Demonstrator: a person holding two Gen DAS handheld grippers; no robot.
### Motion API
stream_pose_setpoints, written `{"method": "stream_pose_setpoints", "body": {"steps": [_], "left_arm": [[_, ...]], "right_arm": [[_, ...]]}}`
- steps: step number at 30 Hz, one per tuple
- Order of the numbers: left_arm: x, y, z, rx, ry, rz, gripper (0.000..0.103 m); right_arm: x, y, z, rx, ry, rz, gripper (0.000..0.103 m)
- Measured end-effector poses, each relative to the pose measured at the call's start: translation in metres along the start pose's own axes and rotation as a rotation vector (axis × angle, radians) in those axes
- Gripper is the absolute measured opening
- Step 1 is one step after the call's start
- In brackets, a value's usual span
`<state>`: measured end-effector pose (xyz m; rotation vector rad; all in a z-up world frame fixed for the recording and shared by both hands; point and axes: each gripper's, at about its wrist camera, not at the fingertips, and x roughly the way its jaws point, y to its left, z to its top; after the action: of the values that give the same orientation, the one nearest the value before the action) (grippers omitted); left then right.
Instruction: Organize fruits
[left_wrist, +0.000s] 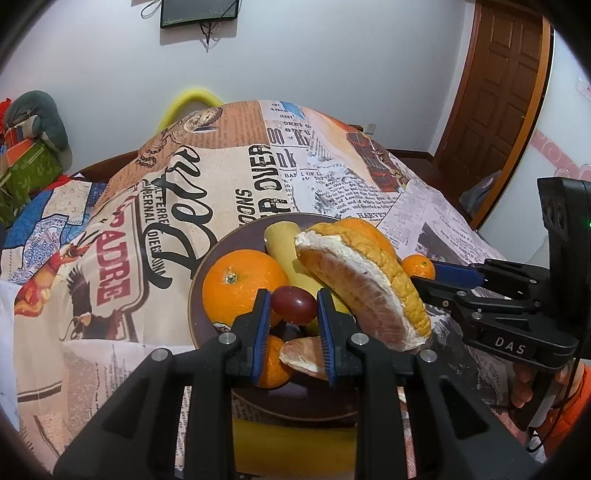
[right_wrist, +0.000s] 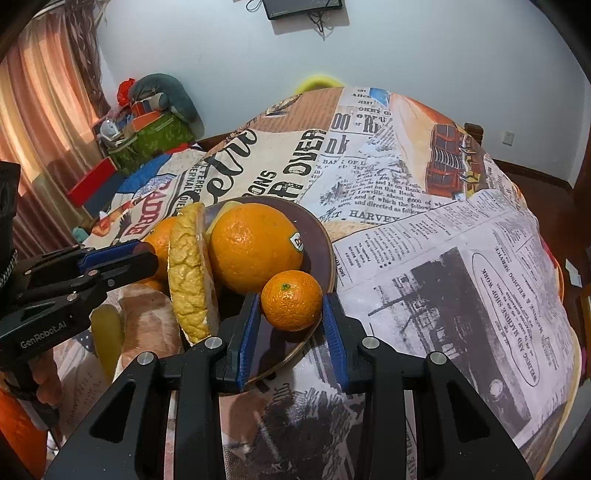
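Note:
A brown plate (left_wrist: 236, 243) on the newsprint cloth holds a big orange (left_wrist: 240, 284), a banana (left_wrist: 288, 251), a thick wedge of pomelo peel (left_wrist: 369, 280), a pomelo segment (left_wrist: 306, 356) and a mandarin (left_wrist: 273, 363). My left gripper (left_wrist: 293, 299) is shut on a dark red grape (left_wrist: 295, 306) just above the fruit. My right gripper (right_wrist: 291, 301) is shut on a small mandarin (right_wrist: 291, 310) over the plate's (right_wrist: 317, 236) near rim, beside the stickered big orange (right_wrist: 255, 247). Each gripper shows in the other's view: the right (left_wrist: 424, 273) and the left (right_wrist: 147, 251), either side of the peel wedge (right_wrist: 188, 273).
The table, covered by the printed cloth (right_wrist: 443, 258), drops away at its right and far edges. A yellow chair back (left_wrist: 192, 99) stands behind it. Bags and boxes (right_wrist: 147, 122) are piled at the left, and a wooden door (left_wrist: 506, 96) is at the right. A yellow fruit (left_wrist: 288, 443) lies before the plate.

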<state>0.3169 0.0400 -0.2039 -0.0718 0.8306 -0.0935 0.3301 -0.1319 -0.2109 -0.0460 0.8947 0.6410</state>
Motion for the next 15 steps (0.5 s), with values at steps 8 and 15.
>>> {"method": "stream_pose_setpoints", "body": {"steps": [8,15], "left_arm": [[-0.003,0.002,0.001,-0.016,0.015,-0.007,0.034],[-0.032,0.005,-0.003,-0.019,-0.016,0.011,0.043]], "right_arm": [[-0.001,-0.002,0.001,-0.001,0.004,-0.013,0.043],[-0.025,0.005,-0.001,-0.018,-0.021,-0.024,0.044]]}}
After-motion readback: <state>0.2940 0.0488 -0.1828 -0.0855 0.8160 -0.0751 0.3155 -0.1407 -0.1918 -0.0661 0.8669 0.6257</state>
